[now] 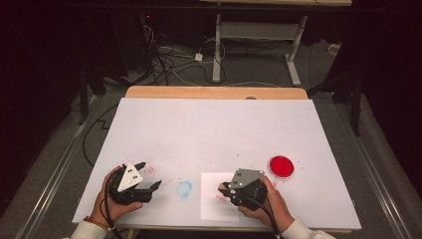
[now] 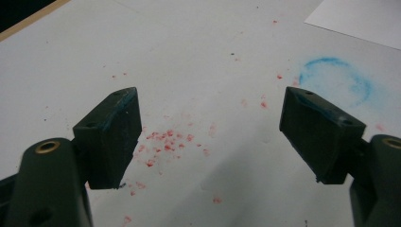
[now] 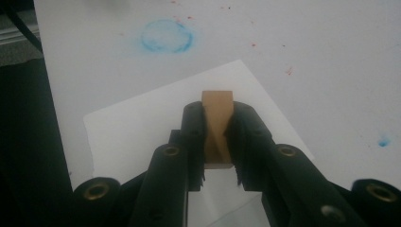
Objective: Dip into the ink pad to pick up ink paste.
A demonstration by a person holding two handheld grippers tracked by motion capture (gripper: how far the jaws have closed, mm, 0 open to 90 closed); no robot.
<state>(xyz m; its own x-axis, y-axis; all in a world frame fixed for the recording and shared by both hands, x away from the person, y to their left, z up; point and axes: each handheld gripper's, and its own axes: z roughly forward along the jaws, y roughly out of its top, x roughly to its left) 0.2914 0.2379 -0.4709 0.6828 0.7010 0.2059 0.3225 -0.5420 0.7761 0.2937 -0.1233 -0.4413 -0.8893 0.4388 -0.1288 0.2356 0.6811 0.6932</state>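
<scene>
My right gripper (image 3: 217, 127) is shut on a small wooden block (image 3: 218, 124), held over a white sheet of paper (image 3: 156, 113). In the high view that gripper (image 1: 222, 190) sits above the paper (image 1: 213, 204) near the table's front edge, with a faint red mark on the paper beside it. My left gripper (image 1: 152, 174) rests at the front left, jaws wide open and empty. In the left gripper view its jaws (image 2: 208, 137) stand far apart over red specks (image 2: 168, 142) on the white table cover. A red round pad (image 1: 281, 167) lies to the right of the paper.
A blue ring stain (image 1: 183, 189) marks the cover between the two grippers, also seen as a blue ring stain (image 3: 168, 36) beyond the paper. The white cover (image 1: 214, 129) spreads bare toward the wooden back edge (image 1: 214, 92). Cables and a desk frame lie on the floor behind.
</scene>
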